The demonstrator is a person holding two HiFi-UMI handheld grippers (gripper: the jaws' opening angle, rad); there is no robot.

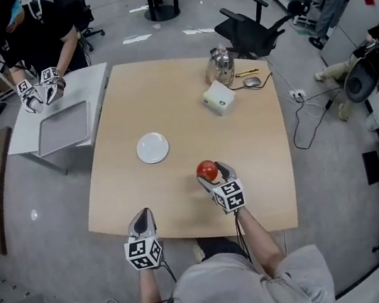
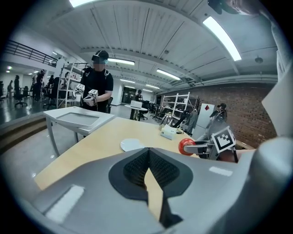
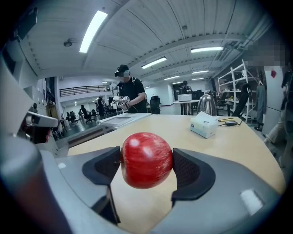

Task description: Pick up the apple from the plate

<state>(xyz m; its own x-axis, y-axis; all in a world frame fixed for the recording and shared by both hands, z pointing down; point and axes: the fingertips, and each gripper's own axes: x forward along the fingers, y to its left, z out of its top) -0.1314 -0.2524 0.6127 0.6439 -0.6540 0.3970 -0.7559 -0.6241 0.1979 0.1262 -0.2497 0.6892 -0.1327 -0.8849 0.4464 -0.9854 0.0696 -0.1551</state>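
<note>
A downward head view shows a light wooden table (image 1: 245,138). At the lower centre of the frame, the right gripper (image 1: 212,175) has its two dark jaws pressed against opposite sides of a shiny red apple (image 1: 207,171), holding it just above the tabletop. The small round white plate (image 1: 152,147) lies up and to the left of the apple, well apart from it. At the lower left, by the table's near edge, the left gripper (image 1: 143,221) grips nothing, and its jaws meet at the tips.
</note>
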